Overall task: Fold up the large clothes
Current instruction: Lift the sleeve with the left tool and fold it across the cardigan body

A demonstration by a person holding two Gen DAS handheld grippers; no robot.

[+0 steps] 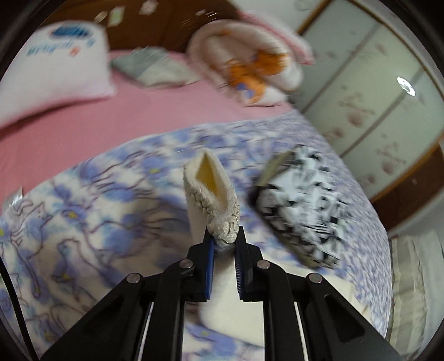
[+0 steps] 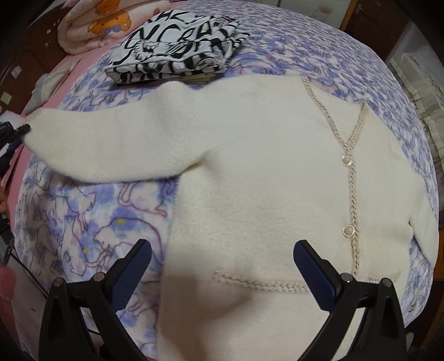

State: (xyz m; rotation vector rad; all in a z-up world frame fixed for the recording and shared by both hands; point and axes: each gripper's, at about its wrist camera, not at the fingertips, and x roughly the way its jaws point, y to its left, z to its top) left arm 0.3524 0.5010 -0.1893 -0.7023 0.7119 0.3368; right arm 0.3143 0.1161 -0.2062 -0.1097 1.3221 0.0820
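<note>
The left gripper [image 1: 224, 238] is clenching the cuff [image 1: 211, 188] of the cream cardigan [image 2: 263, 180], whose sleeve [image 2: 111, 144] is stretching toward the left edge of the floral blanket [image 2: 83, 222]; the right gripper [image 2: 222, 266] is hanging released above the hem.

- A cardigan [image 2: 249, 180] lies flat on a blanket [image 2: 83, 222] that covers the near part of a bed.
- One sleeve [image 2: 111, 144] stretches out to the left; its cuff [image 1: 213, 194] sits between the closed fingers of the left gripper [image 1: 224, 244], lifted above the blanket.
- The right gripper [image 2: 222, 266] hovers over the cardigan's lower hem, fingers spread wide apart.
- A folded garment [image 2: 177, 52] lies behind the cardigan, just beside its shoulder.
- A rolled quilt [image 2: 94, 25] and a pillow [image 1: 61, 64] lie farther back on the sheet [image 1: 138, 111].
</note>
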